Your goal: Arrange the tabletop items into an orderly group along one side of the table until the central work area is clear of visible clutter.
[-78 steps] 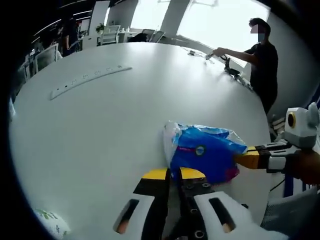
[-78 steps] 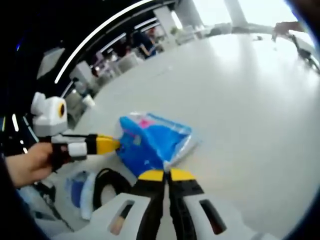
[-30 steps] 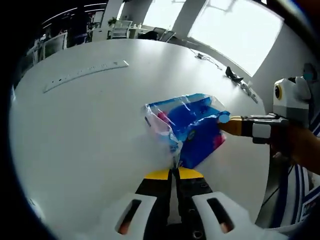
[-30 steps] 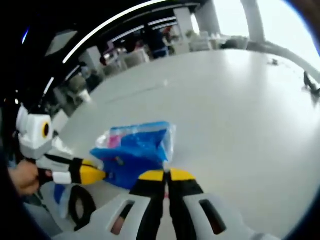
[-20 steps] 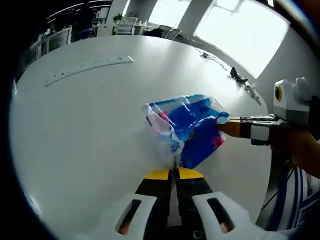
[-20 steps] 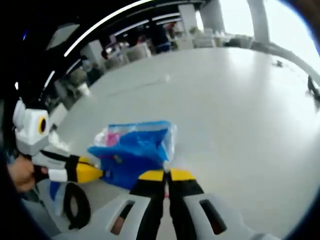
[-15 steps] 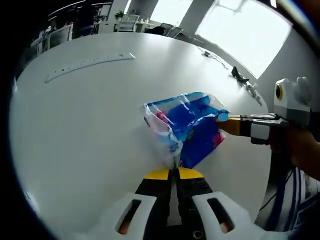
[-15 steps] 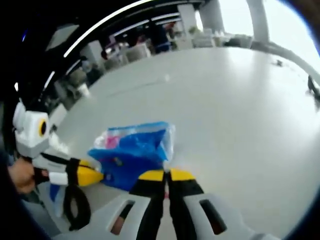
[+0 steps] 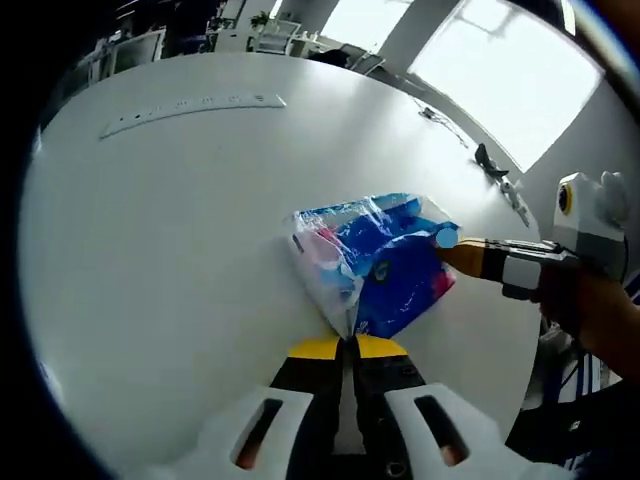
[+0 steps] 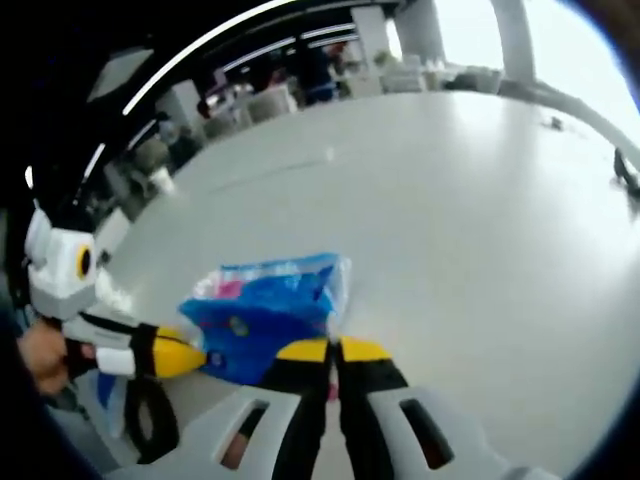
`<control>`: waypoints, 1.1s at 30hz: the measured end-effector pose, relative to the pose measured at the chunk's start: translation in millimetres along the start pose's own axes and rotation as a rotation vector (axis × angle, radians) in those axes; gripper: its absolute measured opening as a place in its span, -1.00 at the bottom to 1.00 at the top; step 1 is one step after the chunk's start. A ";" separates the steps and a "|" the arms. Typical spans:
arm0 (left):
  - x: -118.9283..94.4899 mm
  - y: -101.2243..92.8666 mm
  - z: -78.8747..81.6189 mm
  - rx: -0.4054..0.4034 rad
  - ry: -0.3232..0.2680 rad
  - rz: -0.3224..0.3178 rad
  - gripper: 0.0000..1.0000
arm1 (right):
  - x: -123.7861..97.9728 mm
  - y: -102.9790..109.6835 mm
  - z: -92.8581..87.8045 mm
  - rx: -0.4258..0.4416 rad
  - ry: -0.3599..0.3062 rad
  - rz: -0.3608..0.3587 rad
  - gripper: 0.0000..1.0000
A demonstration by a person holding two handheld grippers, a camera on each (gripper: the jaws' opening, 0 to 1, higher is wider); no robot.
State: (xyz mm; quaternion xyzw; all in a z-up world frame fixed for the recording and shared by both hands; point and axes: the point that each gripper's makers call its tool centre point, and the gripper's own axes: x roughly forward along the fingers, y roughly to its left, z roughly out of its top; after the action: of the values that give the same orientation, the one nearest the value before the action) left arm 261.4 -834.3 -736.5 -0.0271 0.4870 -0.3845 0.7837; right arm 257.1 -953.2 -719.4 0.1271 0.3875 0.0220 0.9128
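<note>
Both grippers pinch one blue plastic package [image 9: 385,265] over the white round table [image 9: 150,250]. Left gripper [image 9: 347,345]: yellow-tipped jaws pressed together on the clear plastic corner at the package's near end. Right gripper [image 10: 333,348]: jaws pressed together on the crinkled clear edge of the same package [image 10: 265,315], at the opposite end.

In the left gripper view the right gripper [image 9: 462,252] comes in from the right, yellow tip touching the package's far side, a hand [image 9: 590,310] behind it. In the right gripper view the left gripper [image 10: 180,357] comes in from the left with its yellow tip at the package, a hand [image 10: 40,360] on its handle.

Package is blue with pink patches and a clear wrapper, near the table edge. Cannot tell whether it rests on the table or hangs just above it.

Long white power strip [image 9: 195,108] lies far across the table, well apart from the package. Small dark item [image 9: 487,160] and a cable sit at the far rim by the bright windows. In the right gripper view a black loop [image 10: 150,420] and something blue [image 10: 105,390] show below the table edge, blurred.
</note>
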 end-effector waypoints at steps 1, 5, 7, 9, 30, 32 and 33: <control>0.1 -0.1 0.2 -0.001 0.000 0.000 -0.95 | 0.1 -0.3 0.0 -0.001 0.000 0.000 -1.00; 0.5 -1.3 0.7 -0.025 -0.005 -0.007 -0.95 | 0.2 -2.7 -0.5 0.005 0.000 -0.003 -1.00; 0.3 -1.6 0.6 -0.023 -0.007 -0.006 -0.94 | 0.7 -3.1 -0.7 -0.001 0.002 -0.004 -1.00; -0.3 -2.0 0.2 -0.019 -0.007 -0.007 -0.94 | 0.9 -3.2 -0.4 -0.009 0.000 -0.004 -1.00; -3.4 4.0 -2.1 -0.024 -0.011 -0.004 -0.81 | 0.6 -7.8 -10.1 -0.019 0.002 -0.031 -0.59; -4.1 4.8 -1.0 -0.028 -0.019 -0.004 -0.74 | 0.7 -7.4 -9.0 -0.035 -0.007 -0.037 -0.47; -4.5 4.4 0.9 -0.030 -0.031 -0.007 -0.67 | 0.7 -6.6 -8.3 -0.038 -0.009 -0.037 -0.45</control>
State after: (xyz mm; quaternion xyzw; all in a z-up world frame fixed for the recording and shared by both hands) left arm 263.5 -828.6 -734.5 -0.0463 0.4805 -0.3795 0.7893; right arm 251.2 -957.7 -727.0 0.1026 0.3850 0.0120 0.9171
